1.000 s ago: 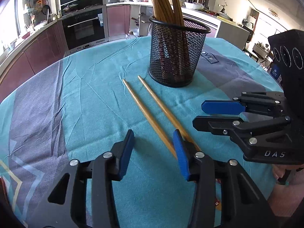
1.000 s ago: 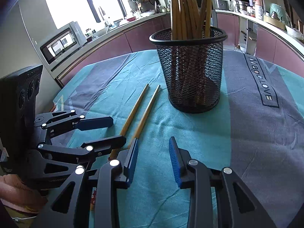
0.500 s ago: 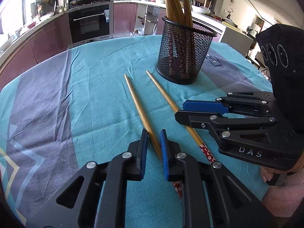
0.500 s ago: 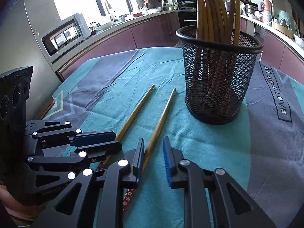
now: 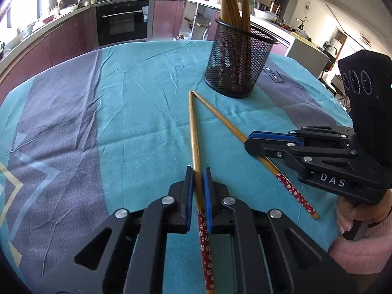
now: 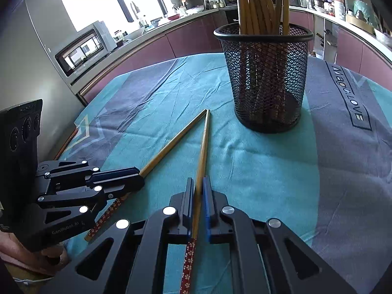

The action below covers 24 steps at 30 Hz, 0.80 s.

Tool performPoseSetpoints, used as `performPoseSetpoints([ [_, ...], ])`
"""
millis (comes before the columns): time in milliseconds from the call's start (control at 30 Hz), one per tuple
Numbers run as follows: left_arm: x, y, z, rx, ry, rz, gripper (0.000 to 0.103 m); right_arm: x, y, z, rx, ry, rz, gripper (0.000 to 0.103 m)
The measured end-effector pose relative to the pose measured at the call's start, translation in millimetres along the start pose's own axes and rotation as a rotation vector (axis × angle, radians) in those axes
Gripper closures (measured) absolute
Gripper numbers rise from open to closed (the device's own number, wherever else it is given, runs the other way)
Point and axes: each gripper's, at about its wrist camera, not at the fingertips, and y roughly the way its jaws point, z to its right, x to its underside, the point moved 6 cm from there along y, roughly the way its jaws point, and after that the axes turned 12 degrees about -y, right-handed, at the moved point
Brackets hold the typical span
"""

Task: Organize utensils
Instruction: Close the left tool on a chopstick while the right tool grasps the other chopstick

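Note:
Two wooden chopsticks with red flowered ends lie on the teal tablecloth in a V, their thin tips meeting near a black mesh holder (image 5: 240,63) (image 6: 267,78) that stands upright with several chopsticks in it. My left gripper (image 5: 196,171) (image 6: 137,178) is shut on the left chopstick (image 5: 193,134) (image 6: 171,142), pads pressing just ahead of its red end. My right gripper (image 6: 199,181) (image 5: 247,142) is shut on the right chopstick (image 6: 204,142) (image 5: 220,120) the same way. Both grippers point down towards the table, side by side.
The round table's tablecloth (image 5: 137,127) has teal and grey bands. A hand in a pink sleeve (image 5: 355,223) holds the right gripper. Beyond the table's edge are kitchen counters, an oven (image 5: 122,22) and a microwave (image 6: 83,49).
Both grippers went from open to shut, each on a chopstick. The left gripper shifted over its chopstick. The chopsticks went from side by side to a V with the far tips together.

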Motion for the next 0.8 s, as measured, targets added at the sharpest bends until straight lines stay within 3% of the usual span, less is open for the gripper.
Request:
performPoseSetpoints([
  [33,0,0,1,0.015,0.001,-0.005,0.084,0,0,-1,0.002,-0.003,-0.003,0.096],
  [133,-5,3,1,0.002,0.03,-0.001,0.082,-5,2,-1,0.026,-0.021,-0.004,0.095],
  [267,-18,13,2,-0.014,0.054,0.003,0.081,-17,10,-1,0.058,-0.047,0.0,0.086],
  [433,-30,22,3,-0.032,0.089,0.008,0.081,-28,23,-1,0.086,-0.086,-0.007,0.086],
  [567,-36,26,6,-0.063,0.098,0.02,0.085,-33,28,1,0.111,-0.096,-0.011,0.096],
  [800,-39,26,5,-0.062,0.054,0.027,0.095,-30,23,8,0.071,-0.049,0.008,0.098],
])
